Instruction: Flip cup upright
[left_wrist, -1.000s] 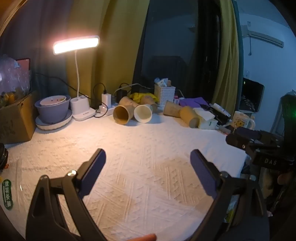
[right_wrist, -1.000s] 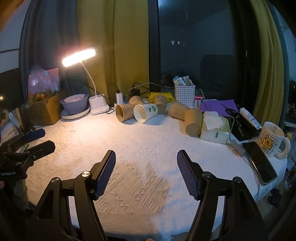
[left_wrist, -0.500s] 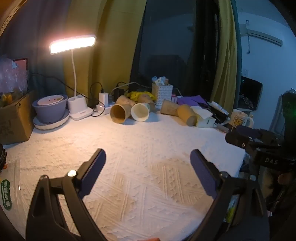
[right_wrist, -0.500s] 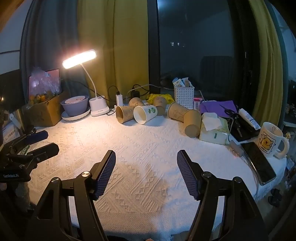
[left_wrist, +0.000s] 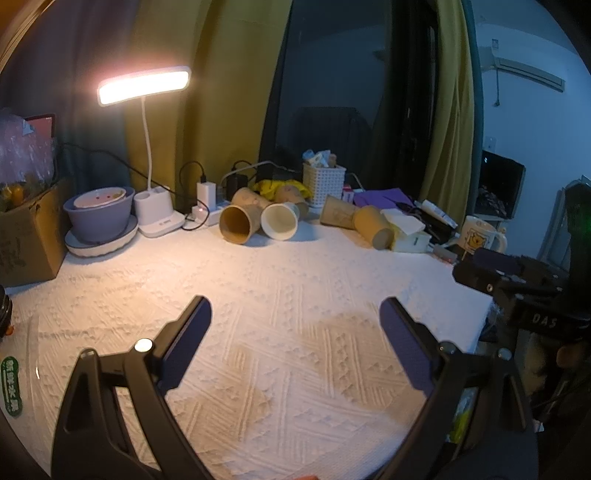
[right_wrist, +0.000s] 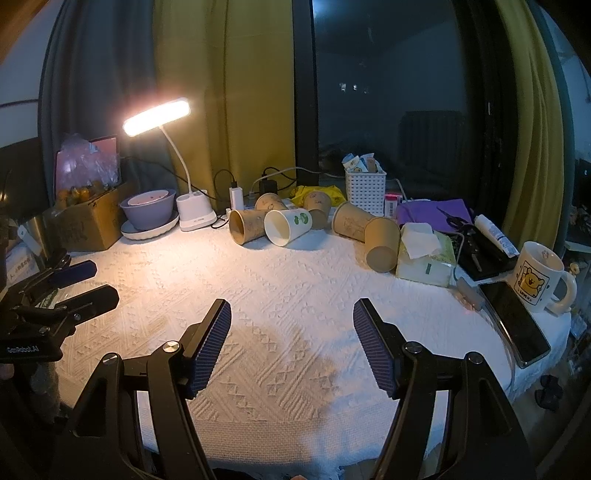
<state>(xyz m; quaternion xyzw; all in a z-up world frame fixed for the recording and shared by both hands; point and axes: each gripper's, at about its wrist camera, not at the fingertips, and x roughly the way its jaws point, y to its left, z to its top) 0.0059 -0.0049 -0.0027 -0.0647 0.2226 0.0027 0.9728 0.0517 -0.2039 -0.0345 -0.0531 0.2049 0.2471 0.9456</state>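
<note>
Home room at night: curtains (right_wrist: 229, 92), desk lamp (right_wrist: 157, 115), cluttered table (right_wrist: 295, 288), mug (right_wrist: 539, 275).

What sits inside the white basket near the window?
Several small packets stick up above the rim of the white basket. Its walls hide whatever lies deeper, so the rest of its contents cannot be seen.

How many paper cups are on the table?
6: brown cup and white cup lying mouth-forward; two behind them; two more on their sides by the tissues. Others may be hidden.
</note>
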